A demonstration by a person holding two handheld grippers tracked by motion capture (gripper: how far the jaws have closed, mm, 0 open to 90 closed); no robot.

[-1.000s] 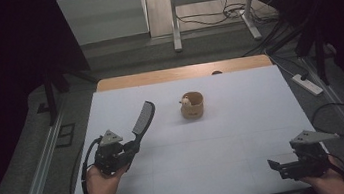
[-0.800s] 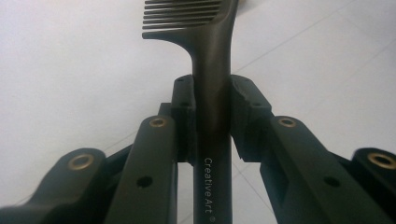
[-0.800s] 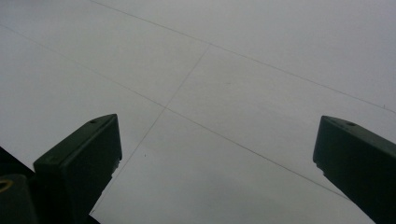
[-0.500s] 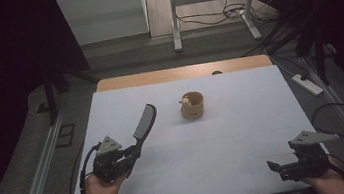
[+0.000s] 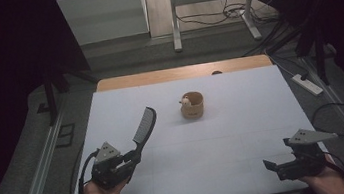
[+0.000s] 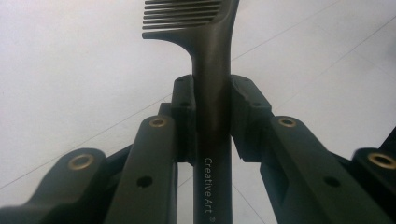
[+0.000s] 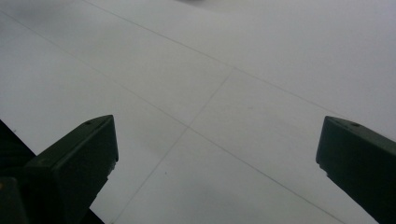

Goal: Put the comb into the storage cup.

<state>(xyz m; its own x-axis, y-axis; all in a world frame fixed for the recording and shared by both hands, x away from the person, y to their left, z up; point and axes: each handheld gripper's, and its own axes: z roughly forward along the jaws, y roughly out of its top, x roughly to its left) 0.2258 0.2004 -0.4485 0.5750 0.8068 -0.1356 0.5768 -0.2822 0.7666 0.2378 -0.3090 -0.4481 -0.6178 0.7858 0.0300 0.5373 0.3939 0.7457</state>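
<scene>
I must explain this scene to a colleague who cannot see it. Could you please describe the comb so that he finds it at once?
Start at the white table and look at its near left part, where the left gripper sits in a hand. The comb is clamped by its handle between that gripper's jaws, its toothed end pointing away towards the far side. It is black, long and thin, unlike the small round tan holder standing mid-table.

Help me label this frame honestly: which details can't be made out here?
- Comb: its teeth run off the top edge of the left gripper view; its handle end is hidden between the jaws.
- Small wooden cup: too small in the high view to tell what the pale thing inside is.
- Dark spot at the table's far edge: too small to identify.
</scene>
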